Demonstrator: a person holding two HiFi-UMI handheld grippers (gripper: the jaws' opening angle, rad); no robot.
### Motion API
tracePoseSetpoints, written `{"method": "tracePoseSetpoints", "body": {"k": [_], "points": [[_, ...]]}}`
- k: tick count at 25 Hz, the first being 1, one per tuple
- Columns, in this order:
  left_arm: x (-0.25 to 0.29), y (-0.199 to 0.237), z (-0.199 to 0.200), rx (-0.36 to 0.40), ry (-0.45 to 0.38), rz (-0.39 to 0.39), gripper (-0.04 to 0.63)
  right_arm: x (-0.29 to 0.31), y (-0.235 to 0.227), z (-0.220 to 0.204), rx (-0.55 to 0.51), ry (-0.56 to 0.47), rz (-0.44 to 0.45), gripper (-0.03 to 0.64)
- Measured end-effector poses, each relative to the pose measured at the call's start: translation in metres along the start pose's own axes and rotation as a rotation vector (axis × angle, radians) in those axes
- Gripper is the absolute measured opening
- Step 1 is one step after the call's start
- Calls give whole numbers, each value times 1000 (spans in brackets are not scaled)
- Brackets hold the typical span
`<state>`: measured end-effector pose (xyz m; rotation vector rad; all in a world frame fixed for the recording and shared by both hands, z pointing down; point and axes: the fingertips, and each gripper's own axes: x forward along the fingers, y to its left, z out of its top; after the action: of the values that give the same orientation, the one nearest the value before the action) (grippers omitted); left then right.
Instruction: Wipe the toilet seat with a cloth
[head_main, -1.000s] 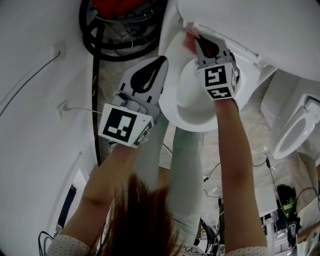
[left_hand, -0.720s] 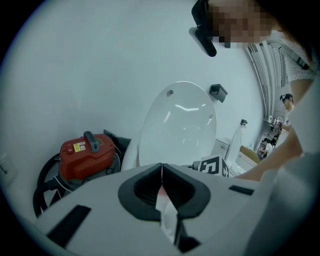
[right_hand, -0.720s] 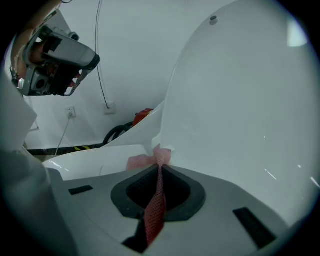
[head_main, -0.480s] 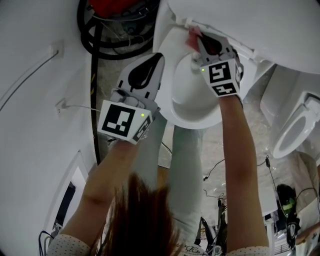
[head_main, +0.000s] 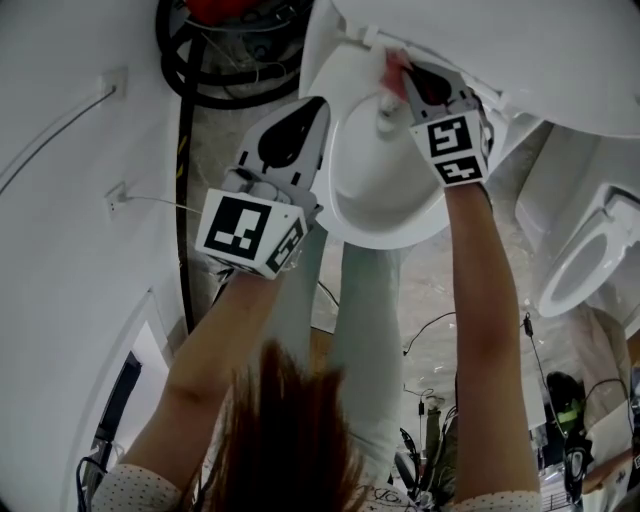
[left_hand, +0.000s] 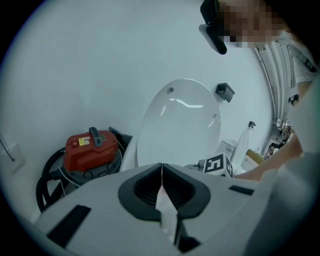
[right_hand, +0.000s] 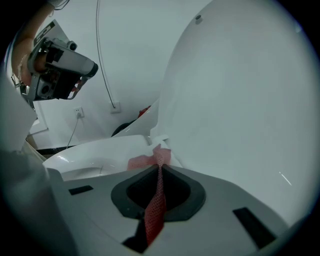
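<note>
My right tongs (head_main: 398, 72) pinch the cloth (right_hand: 145, 161) onto the far rim of the toilet seat (head_main: 345, 215) for wiping; left tongs (head_main: 316, 108), pressed together, hang clear.

The mottled stone floor (head_main: 215, 135) carried a white toilet (head_main: 380, 215), a red vacuum cleaner (left_hand: 91, 150) with black hose (head_main: 186, 80), and loose cables (head_main: 432, 323).

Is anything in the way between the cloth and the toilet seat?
Nothing visible. The right gripper, shut on the cloth, holds it right at the seat's rear edge, beside the raised lid.
</note>
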<state>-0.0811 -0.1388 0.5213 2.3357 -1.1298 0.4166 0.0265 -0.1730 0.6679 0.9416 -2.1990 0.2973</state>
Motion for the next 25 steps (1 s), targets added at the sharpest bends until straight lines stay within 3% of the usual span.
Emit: {"method": "tracePoseSetpoints", "body": {"k": [12,25], "points": [[1,-14,-8,-19,-6,-3,3,-31,-15,-33,65,24,5,31],[10,-30,-5,19,2,-42,3,-51,-26,-55,83,42,-3,30]]}}
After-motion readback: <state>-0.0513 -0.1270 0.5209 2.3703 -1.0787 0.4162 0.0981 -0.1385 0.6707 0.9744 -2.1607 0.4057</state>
